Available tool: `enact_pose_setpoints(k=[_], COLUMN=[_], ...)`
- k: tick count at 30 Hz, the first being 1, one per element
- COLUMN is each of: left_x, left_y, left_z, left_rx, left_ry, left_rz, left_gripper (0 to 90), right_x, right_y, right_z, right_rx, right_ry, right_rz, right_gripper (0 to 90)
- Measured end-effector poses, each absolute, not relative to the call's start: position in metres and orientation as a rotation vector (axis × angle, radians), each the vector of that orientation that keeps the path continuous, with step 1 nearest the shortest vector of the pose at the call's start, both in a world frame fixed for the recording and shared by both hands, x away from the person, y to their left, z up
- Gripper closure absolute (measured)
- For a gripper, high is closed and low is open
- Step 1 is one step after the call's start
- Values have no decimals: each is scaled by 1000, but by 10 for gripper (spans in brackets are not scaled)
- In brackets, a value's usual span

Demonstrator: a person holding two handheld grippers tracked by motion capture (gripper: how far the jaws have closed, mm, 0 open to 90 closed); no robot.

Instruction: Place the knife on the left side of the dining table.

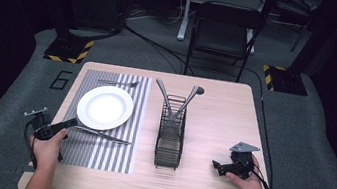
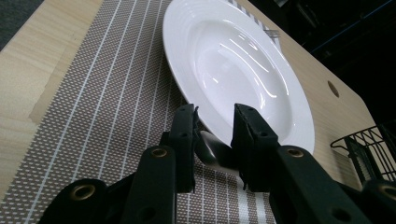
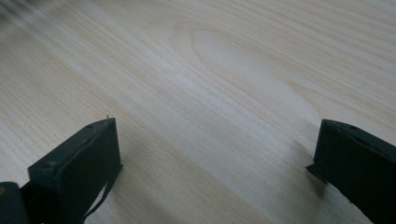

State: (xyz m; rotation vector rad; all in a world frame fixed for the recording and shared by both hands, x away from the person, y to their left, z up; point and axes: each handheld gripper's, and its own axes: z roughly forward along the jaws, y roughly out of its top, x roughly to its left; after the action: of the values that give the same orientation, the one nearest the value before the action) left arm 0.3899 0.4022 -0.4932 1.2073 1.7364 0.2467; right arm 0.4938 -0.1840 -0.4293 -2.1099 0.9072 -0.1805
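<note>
A white plate [image 1: 105, 107] [image 2: 243, 65] lies on a grey striped placemat [image 1: 111, 159] [image 2: 107, 93] at the table's left. A fork [image 1: 117, 83] rests beyond the plate. Just in front of the plate lies a slim metal knife [image 1: 104, 136], pointing right. My left gripper [image 1: 72, 122] [image 2: 215, 112] is low over the mat, jaws closed on the knife's handle end [image 2: 212, 151]. Near the table's right front, my right gripper [image 1: 216, 166] [image 3: 217, 126] hovers open over bare wood with nothing between its jaws.
A black wire caddy [image 1: 169, 142] [image 2: 369, 144] stands mid-table with a spoon [image 1: 191, 98] and another utensil [image 1: 163, 93] leaning out of its far end. A dark chair [image 1: 224, 29] stands beyond the table's far edge.
</note>
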Motion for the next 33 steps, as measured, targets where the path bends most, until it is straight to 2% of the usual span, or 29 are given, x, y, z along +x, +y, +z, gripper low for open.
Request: enact_pose_setpoints(k=[16,33], left_x=[394,396], left_y=[410,413], left_z=[-513,-521], left_rx=[1178,1206], left_ry=[1791,1816], left_rz=[187,188], left_gripper=[688,675], right_x=[494,494], right_y=[-184,-184], right_z=[-429,-429], right_rx=[-2112,-2112], right_ry=[905,905], right_rz=[-178,-178], right_gripper=[0,0])
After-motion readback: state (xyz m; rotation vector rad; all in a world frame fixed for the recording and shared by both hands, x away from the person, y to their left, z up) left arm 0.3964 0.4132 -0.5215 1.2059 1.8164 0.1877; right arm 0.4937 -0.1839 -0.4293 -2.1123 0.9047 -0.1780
